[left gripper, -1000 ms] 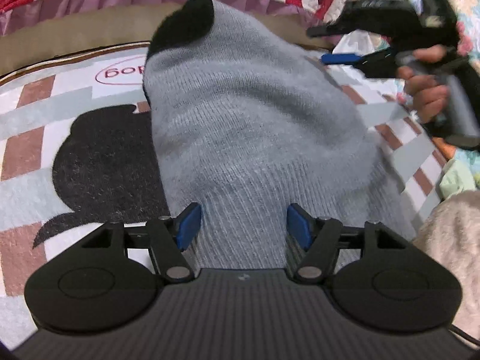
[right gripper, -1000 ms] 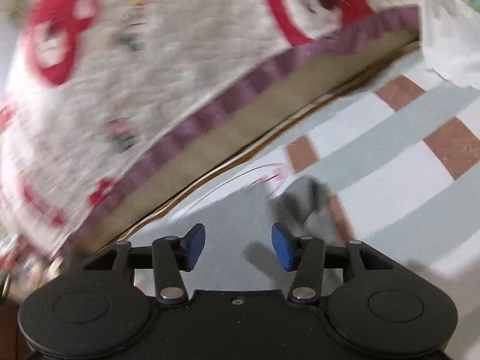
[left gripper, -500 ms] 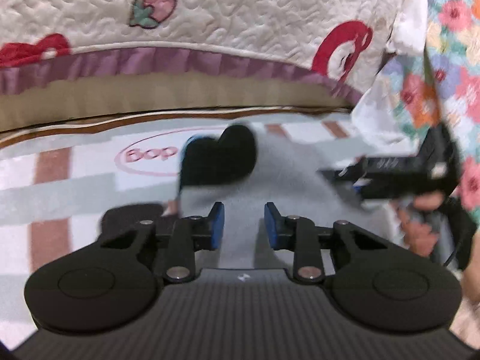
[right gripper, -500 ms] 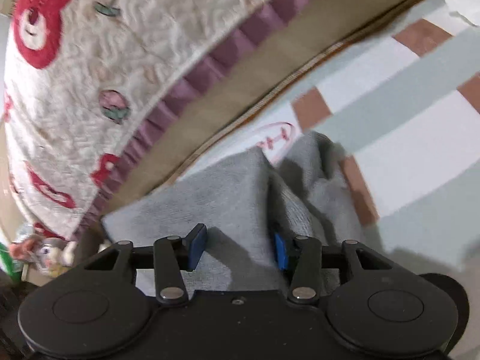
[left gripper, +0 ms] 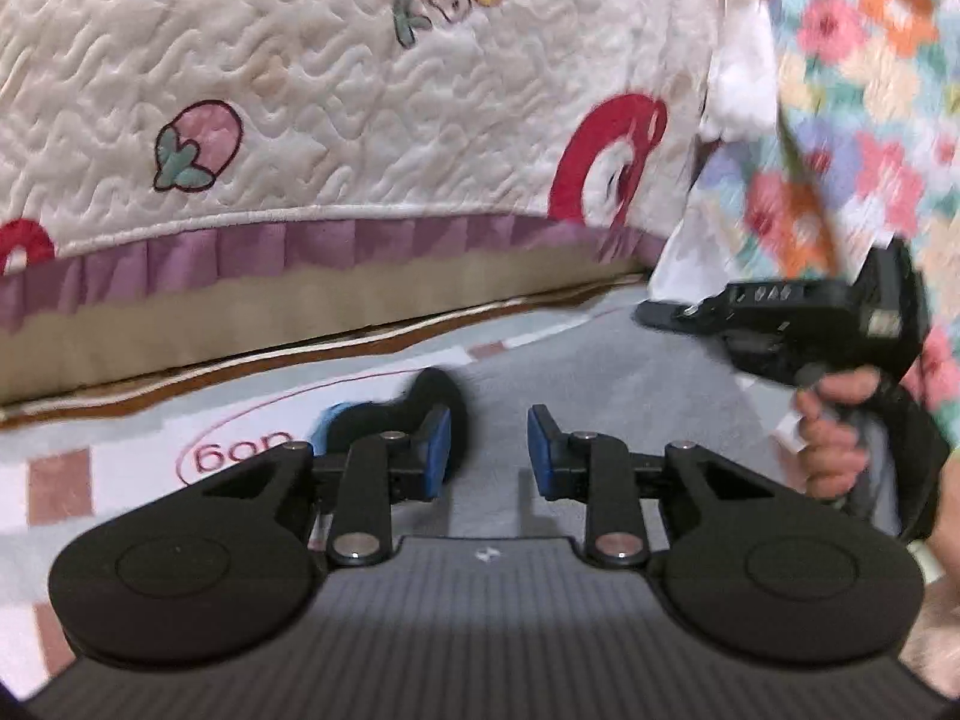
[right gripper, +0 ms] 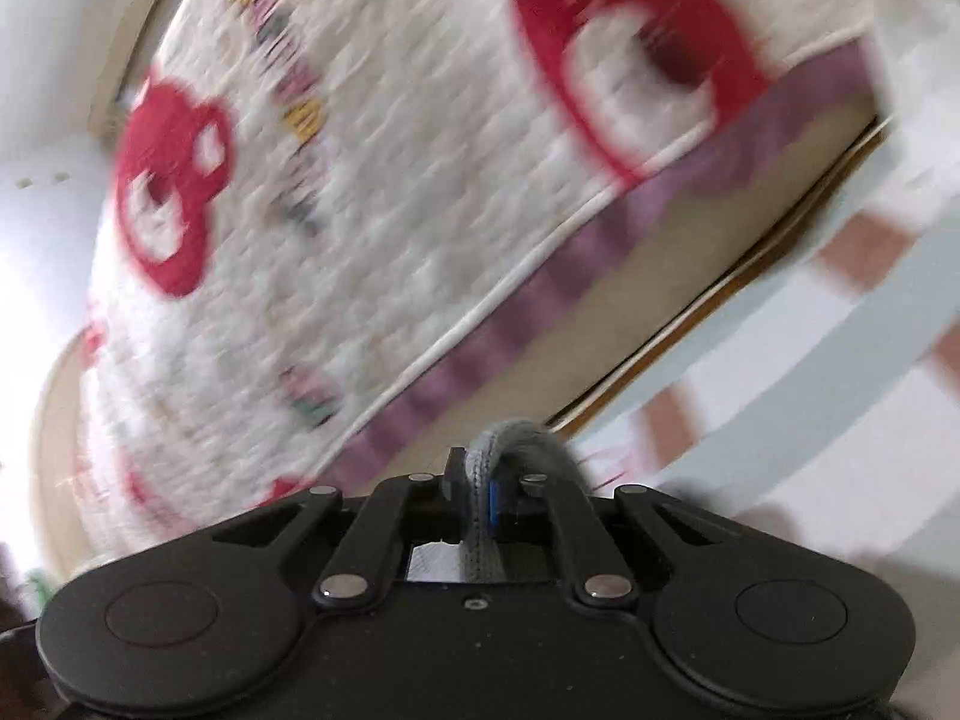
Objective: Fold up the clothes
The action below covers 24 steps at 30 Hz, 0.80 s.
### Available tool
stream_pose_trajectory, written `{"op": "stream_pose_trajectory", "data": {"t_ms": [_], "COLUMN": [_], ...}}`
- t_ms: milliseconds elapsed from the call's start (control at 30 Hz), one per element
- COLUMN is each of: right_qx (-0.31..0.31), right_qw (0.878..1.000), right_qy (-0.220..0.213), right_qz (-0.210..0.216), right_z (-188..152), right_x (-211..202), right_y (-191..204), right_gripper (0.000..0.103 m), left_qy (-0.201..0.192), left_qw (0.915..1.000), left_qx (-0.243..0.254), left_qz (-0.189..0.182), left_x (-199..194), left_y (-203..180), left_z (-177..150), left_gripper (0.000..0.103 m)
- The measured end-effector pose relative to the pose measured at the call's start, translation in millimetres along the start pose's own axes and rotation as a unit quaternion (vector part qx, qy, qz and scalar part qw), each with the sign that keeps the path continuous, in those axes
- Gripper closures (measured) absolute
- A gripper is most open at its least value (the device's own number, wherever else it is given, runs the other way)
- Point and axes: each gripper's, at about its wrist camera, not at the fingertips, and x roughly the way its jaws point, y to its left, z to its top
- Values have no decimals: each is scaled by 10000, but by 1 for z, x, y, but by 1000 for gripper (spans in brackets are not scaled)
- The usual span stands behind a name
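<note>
Only the left wrist view shows the whole layout: the grey sock (left gripper: 600, 384) lies flat on the checked mat (left gripper: 60, 480) in the middle of the frame, its black toe (left gripper: 420, 408) at centre left beside a red oval print with letters (left gripper: 240, 450). Behind it, across the upper half, hangs a quilted white bedspread (left gripper: 360, 90) with a strawberry, red shapes and a purple frill. At the right edge a hand (left gripper: 834, 438) grips the handle of the right tool (left gripper: 660, 315), whose black body stretches toward the centre right above the sock's far edge; floral fabric (left gripper: 870, 90) fills the upper right corner. The left tool (left gripper: 489, 450) sits at lower centre with its blue pads narrowly apart; the grey knit shows in the gap between them, but whether the pads touch or pinch it cannot be told, since the cloth may simply lie beneath. The right wrist view, heavily blurred, adds what the other cannot: seen close up at lower centre, the right tool (right gripper: 480, 492) has its jaws closing on a bunched fold of the grey sock (right gripper: 510, 438), which arches up over the fingertips and runs down between the pads as a narrow ribbed strip. The same bedspread (right gripper: 360, 180) tilts across the upper left there, and the mat (right gripper: 840, 360) streaks across the right side.
</note>
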Motion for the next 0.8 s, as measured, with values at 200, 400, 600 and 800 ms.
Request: {"op": "stream_pose_trajectory", "data": {"t_ms": [200,400,600,800], "right_qx": [109,-636,-638,-697], "right_qw": [9983,9935,9925,9902], "right_qy": [563,748,776,857], "right_qz": [-105,-569,-700,-856], "right_z": [-3,-17,-18,-27], "right_x": [44,64,66,68], "right_y": [-27,-13,-21,-15], "right_gripper": [95,95,89,87], "left_qy": [1188,920,187,412], "left_qw": [9901,9875,9918,9850], "left_qx": [-43,-1134,-909,-900], "left_qz": [750,588,876,1417], "left_x": [68,59,32,53], "left_y": [9,44,42,62], "left_z": [-19,-23,-17,-18], "left_gripper": [78,87,81,80]}}
